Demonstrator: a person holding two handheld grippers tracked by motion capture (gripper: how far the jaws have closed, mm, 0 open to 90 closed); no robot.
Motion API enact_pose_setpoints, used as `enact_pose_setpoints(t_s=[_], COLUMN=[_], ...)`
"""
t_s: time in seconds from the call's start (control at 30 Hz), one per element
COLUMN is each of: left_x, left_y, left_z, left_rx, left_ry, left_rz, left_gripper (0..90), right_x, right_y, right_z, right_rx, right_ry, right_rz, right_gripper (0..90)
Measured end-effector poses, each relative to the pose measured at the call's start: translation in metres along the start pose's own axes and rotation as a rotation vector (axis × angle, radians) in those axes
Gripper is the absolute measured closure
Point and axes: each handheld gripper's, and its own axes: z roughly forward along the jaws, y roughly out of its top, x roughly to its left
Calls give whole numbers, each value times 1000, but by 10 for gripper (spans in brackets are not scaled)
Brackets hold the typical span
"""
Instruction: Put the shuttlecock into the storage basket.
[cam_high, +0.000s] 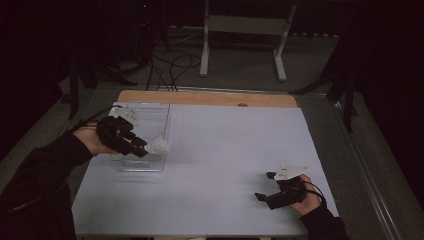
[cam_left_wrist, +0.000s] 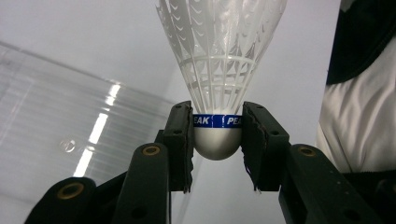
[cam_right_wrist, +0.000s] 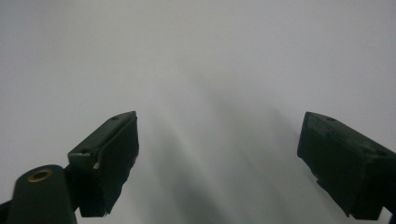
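Fingers of our right gripper (cam_high: 264, 186) stand apart and empty over the white table (cam_high: 225, 165); farther off, our left gripper (cam_left_wrist: 217, 140) clamps the white feathered shuttlecock's (cam_left_wrist: 219, 65) cork above the clear plastic box (cam_high: 150, 117). We judge carrying underway; next comes careful setting down.

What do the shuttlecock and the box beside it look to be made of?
Shuttlecock: white moulded plastic skirt, judging by its open lattice; smooth, slightly glossy rounded base, probably plastic or coated cork, with a blue printed band. Box: clear, glossy rigid plastic, see-through with bright reflections.
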Motion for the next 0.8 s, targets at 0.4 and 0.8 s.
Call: enact_pose_setpoints(t_s=[0.4, 0.8], left_x=[8, 10], left_y=[-16, -28], left_z=[-15, -30], left_rx=[-13, -32], left_ry=[61, 125], left_rz=[-91, -183], left_gripper=[656, 656], right_x=[0, 2], right_y=[-4, -3], right_z=[4, 5], right_rx=[2, 3], right_ry=[-7, 0], right_rz=[-22, -25], right_gripper=[107, 135])
